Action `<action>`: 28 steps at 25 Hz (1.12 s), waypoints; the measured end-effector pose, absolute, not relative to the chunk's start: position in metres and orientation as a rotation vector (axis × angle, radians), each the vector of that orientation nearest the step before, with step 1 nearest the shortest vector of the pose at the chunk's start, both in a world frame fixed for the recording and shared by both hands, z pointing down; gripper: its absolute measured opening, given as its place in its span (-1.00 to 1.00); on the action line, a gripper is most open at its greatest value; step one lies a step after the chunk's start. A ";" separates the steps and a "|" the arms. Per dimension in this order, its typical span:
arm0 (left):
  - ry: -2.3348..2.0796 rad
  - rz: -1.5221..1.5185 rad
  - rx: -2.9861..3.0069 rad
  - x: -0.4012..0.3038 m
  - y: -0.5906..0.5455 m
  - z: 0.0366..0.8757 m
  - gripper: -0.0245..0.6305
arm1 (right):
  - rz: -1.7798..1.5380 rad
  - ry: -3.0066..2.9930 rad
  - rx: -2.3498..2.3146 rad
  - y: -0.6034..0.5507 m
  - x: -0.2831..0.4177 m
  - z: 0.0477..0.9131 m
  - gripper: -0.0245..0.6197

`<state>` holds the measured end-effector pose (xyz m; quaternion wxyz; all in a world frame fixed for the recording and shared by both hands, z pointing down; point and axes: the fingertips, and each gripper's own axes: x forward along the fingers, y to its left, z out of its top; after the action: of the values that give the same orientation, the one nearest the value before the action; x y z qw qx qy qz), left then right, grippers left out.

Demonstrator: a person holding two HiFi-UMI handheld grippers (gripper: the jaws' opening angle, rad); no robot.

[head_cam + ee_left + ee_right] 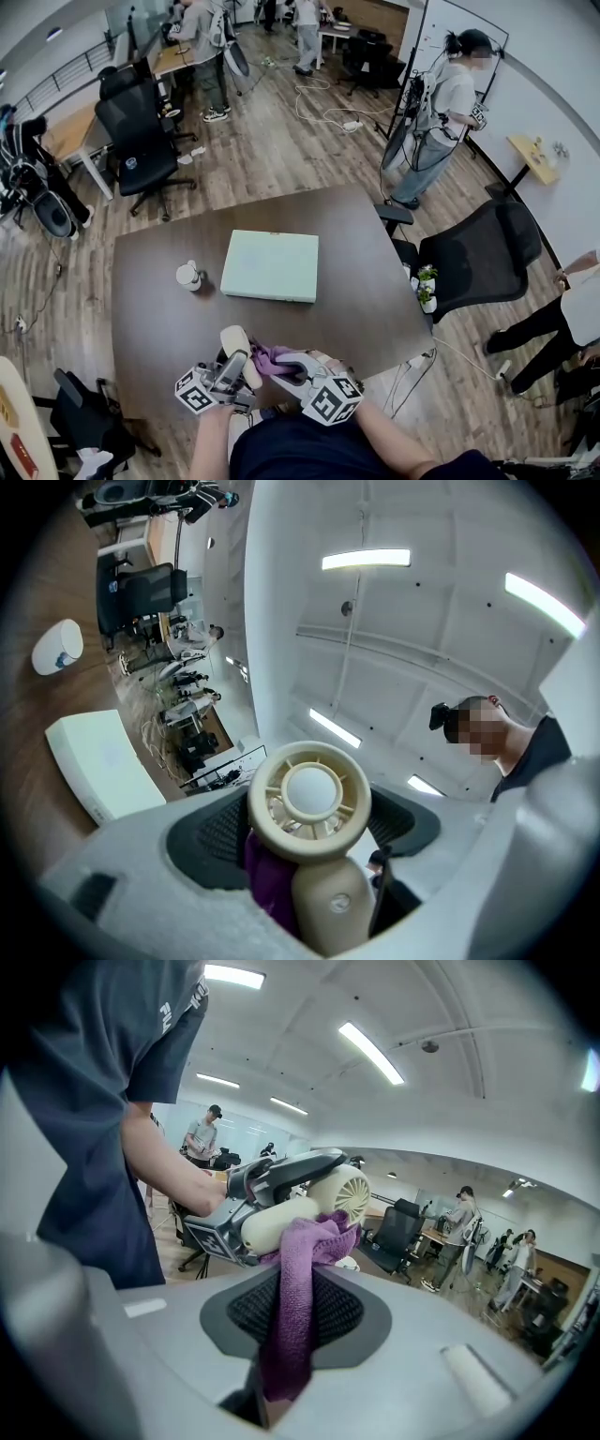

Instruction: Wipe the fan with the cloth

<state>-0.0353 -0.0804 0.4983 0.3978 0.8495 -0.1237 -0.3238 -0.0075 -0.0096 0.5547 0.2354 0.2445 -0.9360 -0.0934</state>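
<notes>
Over near bench edge: left tool clenched on fan handle, head tilted up; right tool pinching cloth, bunched against fan neck straight ahead, handle crossing its line.

bright, even light from ceiling strips; gripper views bend and darken at edges.

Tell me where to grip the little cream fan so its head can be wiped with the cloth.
Grip the fan by its smooth handle, coming from the handle end, below the round head. The handle fits between the jaws; the head is a ring with thin spokes and must stay free for the cloth. The left gripper holds it so now.
</notes>
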 end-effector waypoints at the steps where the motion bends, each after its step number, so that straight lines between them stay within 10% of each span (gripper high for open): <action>1: -0.304 -0.807 2.164 -0.033 -0.078 0.499 0.22 | -0.256 -2.563 0.679 -0.010 -0.007 0.554 -0.66; 28: -0.313 -0.248 2.550 0.003 -0.028 0.538 0.22 | -0.046 -2.566 1.036 -0.038 0.033 0.545 -0.66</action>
<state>0.0034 -0.0280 0.5382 0.2764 0.9495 -0.1166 -0.0924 0.0333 -0.0379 0.5446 0.1858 0.3679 -0.9110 -0.0165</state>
